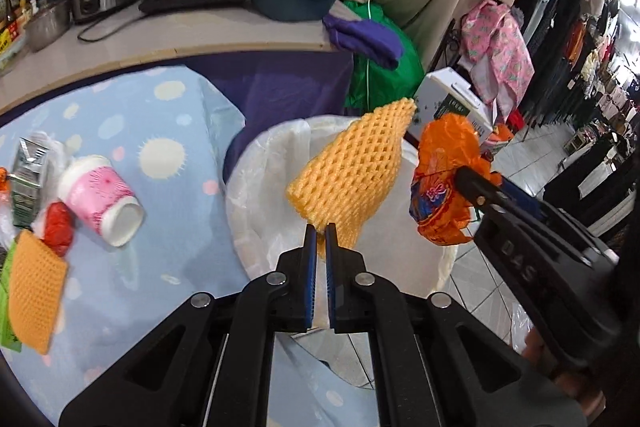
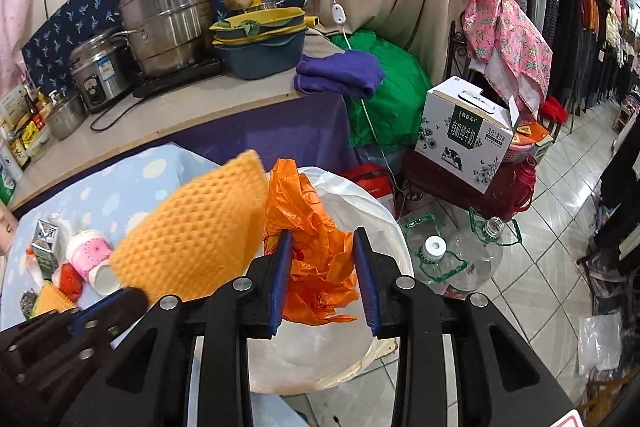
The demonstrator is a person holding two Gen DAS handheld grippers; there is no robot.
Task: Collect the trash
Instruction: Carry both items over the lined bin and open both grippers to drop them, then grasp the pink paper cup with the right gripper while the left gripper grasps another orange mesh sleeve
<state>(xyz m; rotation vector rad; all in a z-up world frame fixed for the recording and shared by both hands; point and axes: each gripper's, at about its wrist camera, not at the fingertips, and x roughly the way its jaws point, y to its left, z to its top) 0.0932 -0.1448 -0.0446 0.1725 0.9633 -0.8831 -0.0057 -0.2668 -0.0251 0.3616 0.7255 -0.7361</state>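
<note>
My left gripper (image 1: 320, 231) is shut on the lower corner of a yellow foam fruit net (image 1: 352, 171), which sticks up over a bin lined with a white plastic bag (image 1: 264, 179). To its right, my right gripper (image 1: 468, 179) pinches a crumpled orange plastic bag (image 1: 444, 163) beside the net. In the right wrist view the orange bag (image 2: 316, 227) fills the gap of the right gripper (image 2: 322, 239), above the white-lined bin (image 2: 360, 195). The foam net (image 2: 192, 235) hangs just left of it, with the left gripper (image 2: 100, 311) at the lower left.
On the blue dotted tablecloth (image 1: 160, 227) lie a pink and white paper cup (image 1: 100, 195), a drink carton (image 1: 28, 167), a red wrapper (image 1: 58, 227) and another foam net (image 1: 36, 287). A milk box (image 2: 464, 131) and empty plastic bottles (image 2: 452, 259) stand on the tiled floor right of the bin.
</note>
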